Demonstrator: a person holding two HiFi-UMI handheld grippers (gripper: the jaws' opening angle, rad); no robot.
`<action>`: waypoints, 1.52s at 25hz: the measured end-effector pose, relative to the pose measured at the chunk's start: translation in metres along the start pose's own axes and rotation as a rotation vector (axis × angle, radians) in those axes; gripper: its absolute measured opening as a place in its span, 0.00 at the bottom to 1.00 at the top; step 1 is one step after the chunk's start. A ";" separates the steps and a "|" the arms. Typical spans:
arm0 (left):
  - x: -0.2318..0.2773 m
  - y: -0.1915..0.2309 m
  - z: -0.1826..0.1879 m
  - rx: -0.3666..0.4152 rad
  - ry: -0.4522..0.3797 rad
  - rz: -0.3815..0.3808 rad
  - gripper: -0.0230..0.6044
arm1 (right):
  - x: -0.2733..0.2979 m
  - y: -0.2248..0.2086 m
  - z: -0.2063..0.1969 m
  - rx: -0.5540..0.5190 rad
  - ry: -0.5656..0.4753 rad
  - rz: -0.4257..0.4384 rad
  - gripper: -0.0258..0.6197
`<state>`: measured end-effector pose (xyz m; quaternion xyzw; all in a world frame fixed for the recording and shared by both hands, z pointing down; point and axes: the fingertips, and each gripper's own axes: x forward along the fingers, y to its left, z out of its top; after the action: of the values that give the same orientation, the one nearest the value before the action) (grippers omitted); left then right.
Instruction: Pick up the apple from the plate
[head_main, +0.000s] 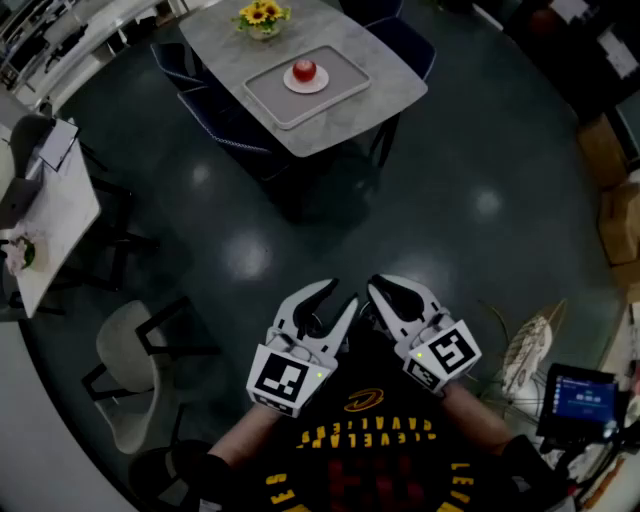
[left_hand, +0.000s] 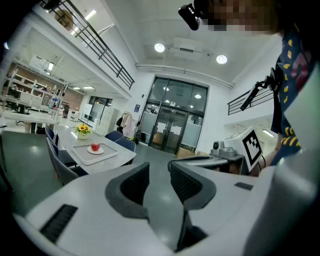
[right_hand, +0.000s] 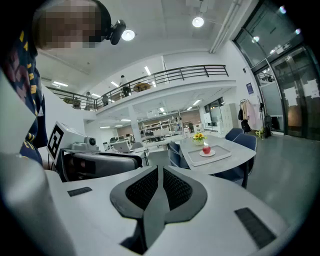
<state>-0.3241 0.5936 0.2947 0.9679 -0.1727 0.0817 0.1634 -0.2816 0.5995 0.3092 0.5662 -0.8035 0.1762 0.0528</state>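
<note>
A red apple (head_main: 304, 71) sits on a small white plate (head_main: 318, 86) in a grey tray (head_main: 343, 74) on the grey table (head_main: 385, 92) far ahead of me. The left gripper view shows the apple (left_hand: 95, 146) at middle left, and the right gripper view shows the apple (right_hand: 206, 149) to the right. Both grippers are held close to the person's body, far from the table. My left gripper (head_main: 340, 292) (left_hand: 159, 167) is open with nothing between its fingers. My right gripper (head_main: 377, 285) (right_hand: 160, 170) is beside it with its jaws together and nothing held.
Yellow flowers (head_main: 262, 15) stand in a vase behind the tray. Dark blue chairs (head_main: 215, 105) surround the table. A white table (head_main: 60, 215) and a pale chair (head_main: 130, 360) are at the left. Cardboard boxes (head_main: 615, 215) and a blue-screened device (head_main: 582, 397) are at the right. Dark floor (head_main: 450, 210) lies between me and the table.
</note>
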 end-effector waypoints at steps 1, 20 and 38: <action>0.000 0.000 0.000 0.000 0.001 0.000 0.25 | 0.000 0.000 0.000 -0.001 0.001 0.000 0.10; 0.073 0.023 0.007 0.006 0.060 0.049 0.25 | 0.018 -0.076 0.016 0.034 -0.054 -0.006 0.11; 0.233 0.014 0.061 0.048 0.029 0.178 0.12 | 0.023 -0.231 0.073 -0.083 -0.102 0.106 0.11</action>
<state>-0.1067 0.4884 0.2915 0.9511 -0.2536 0.1139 0.1349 -0.0667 0.4849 0.2995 0.5284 -0.8406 0.1159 0.0258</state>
